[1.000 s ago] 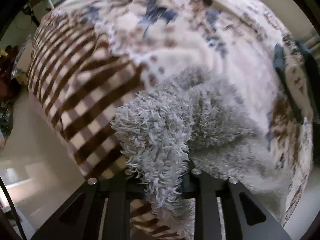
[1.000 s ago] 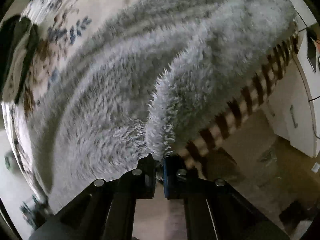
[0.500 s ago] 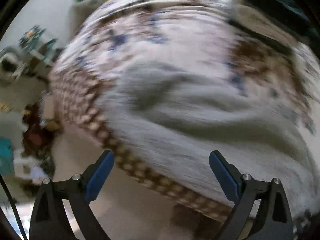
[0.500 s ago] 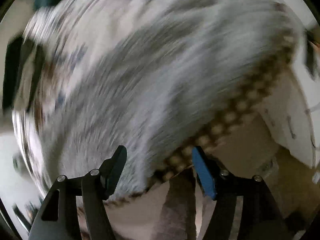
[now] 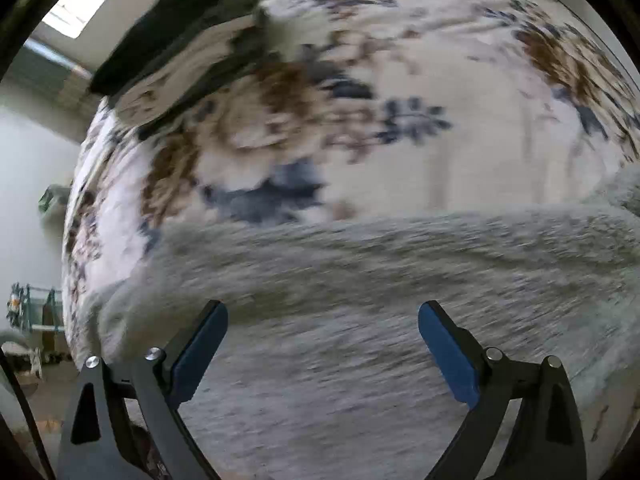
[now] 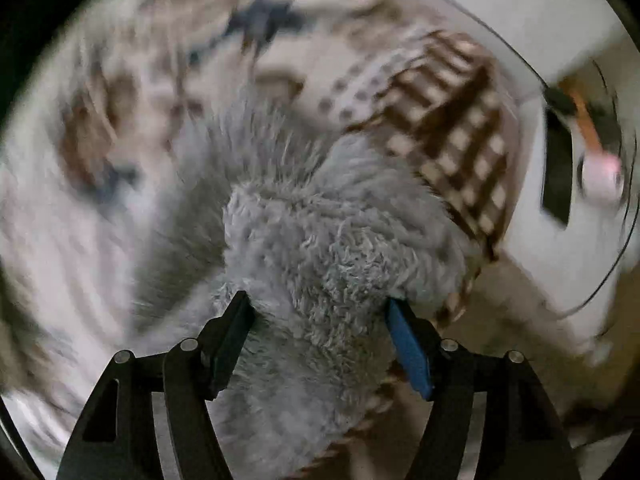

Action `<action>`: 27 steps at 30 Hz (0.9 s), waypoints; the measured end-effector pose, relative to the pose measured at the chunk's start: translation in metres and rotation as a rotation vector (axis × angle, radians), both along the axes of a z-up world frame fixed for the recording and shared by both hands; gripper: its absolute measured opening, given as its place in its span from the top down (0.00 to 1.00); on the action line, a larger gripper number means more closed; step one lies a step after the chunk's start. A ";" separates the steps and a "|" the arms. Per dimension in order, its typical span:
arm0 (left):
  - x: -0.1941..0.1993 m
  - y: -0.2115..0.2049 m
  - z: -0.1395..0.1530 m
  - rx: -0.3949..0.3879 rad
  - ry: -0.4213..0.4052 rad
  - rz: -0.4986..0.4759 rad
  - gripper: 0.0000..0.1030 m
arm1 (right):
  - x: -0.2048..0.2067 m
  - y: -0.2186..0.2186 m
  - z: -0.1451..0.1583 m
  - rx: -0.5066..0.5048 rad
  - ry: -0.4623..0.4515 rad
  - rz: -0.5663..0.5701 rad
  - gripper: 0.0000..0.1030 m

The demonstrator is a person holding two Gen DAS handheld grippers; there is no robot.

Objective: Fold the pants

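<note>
The fluffy grey pants (image 5: 360, 280) lie across a bed with a floral cover (image 5: 440, 80). My left gripper (image 5: 322, 320) is open and empty, its blue-padded fingers spread wide just above the grey pile. In the right wrist view a bunched end of the pants (image 6: 320, 272) sits between the fingers of my right gripper (image 6: 318, 312). The jaws are apart on either side of the bunch and do not pinch it. Both views are motion-blurred.
A brown-and-cream checked blanket (image 6: 452, 128) hangs over the bed's edge beside the pants. White furniture (image 6: 560, 200) stands to the right of the bed. A dark pillow (image 5: 172, 28) lies at the far end. Floor and clutter (image 5: 28, 320) show at left.
Both grippers were shut on the pants' edge one second ago. Both have let go and opened. Both have swung to new spots, the right one around a bunched end.
</note>
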State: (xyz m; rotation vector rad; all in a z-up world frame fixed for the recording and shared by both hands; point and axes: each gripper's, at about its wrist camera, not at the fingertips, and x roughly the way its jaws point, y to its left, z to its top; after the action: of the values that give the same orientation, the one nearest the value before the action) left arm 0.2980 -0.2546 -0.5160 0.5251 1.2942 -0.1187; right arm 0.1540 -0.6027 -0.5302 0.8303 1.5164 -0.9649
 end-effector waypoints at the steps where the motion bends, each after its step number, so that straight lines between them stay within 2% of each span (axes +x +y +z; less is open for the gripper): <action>1: -0.002 -0.007 -0.003 0.006 0.006 -0.014 0.05 | 0.004 0.003 -0.008 -0.007 0.027 0.032 0.54; 2: -0.002 -0.009 -0.003 0.006 0.011 -0.018 0.05 | 0.006 0.005 -0.011 -0.010 0.023 0.048 0.75; 3: -0.004 -0.012 -0.003 0.002 0.013 -0.021 0.05 | 0.007 0.007 -0.008 -0.010 0.004 0.059 0.76; 4: -0.006 -0.013 0.000 -0.003 0.011 -0.021 0.05 | 0.008 0.010 0.003 -0.020 -0.052 0.072 0.81; 6: -0.008 -0.008 0.004 -0.011 0.006 -0.014 0.05 | 0.005 0.014 0.037 -0.023 -0.212 0.086 0.82; 7: -0.009 -0.004 0.005 -0.016 0.008 -0.005 0.05 | 0.003 0.017 0.064 0.000 -0.345 0.101 0.82; 10: -0.014 -0.001 0.002 -0.023 0.027 0.041 0.05 | 0.000 0.026 0.130 -0.005 -0.613 0.194 0.83; 13: -0.013 0.008 0.000 -0.039 0.037 0.092 0.05 | -0.012 0.017 0.162 0.019 -0.818 0.249 0.83; 15: -0.013 0.009 -0.001 -0.052 0.042 0.116 0.05 | -0.022 0.011 0.157 -0.015 -0.832 0.252 0.82; 16: -0.013 0.008 -0.002 -0.054 0.045 0.118 0.05 | -0.032 0.000 0.141 -0.029 -0.809 0.249 0.79; 17: -0.014 0.006 -0.003 -0.057 0.048 0.117 0.05 | -0.041 -0.010 0.124 -0.044 -0.733 0.225 0.74; 18: -0.014 0.003 -0.004 -0.059 0.049 0.114 0.05 | -0.049 -0.022 0.099 -0.037 -0.614 0.185 0.73; 19: -0.015 0.001 -0.003 -0.062 0.050 0.109 0.05 | -0.058 -0.032 0.072 0.003 -0.532 0.135 0.72; 20: -0.016 -0.004 -0.003 -0.068 0.050 0.102 0.05 | -0.068 -0.040 0.052 0.047 -0.470 0.083 0.54; 21: -0.017 -0.006 -0.002 -0.073 0.053 0.096 0.05 | -0.079 -0.047 0.035 0.078 -0.390 0.018 0.42; 22: -0.018 -0.010 -0.001 -0.076 0.053 0.090 0.05 | -0.088 -0.051 0.028 0.092 -0.364 -0.041 0.29; 23: -0.019 -0.013 0.000 -0.079 0.050 0.082 0.05 | -0.099 -0.053 0.028 0.094 -0.373 -0.112 0.28; 25: -0.022 -0.020 0.003 -0.080 0.045 0.067 0.05 | -0.104 -0.048 0.041 0.068 -0.409 -0.180 0.28; 27: -0.024 -0.027 0.004 -0.076 0.040 0.054 0.05 | -0.095 -0.039 0.056 0.032 -0.425 -0.195 0.28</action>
State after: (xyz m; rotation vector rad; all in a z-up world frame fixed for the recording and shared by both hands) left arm 0.2740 -0.2813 -0.5116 0.4243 1.3368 -0.1335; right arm 0.0594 -0.6421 -0.4737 1.1416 1.1015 -0.8392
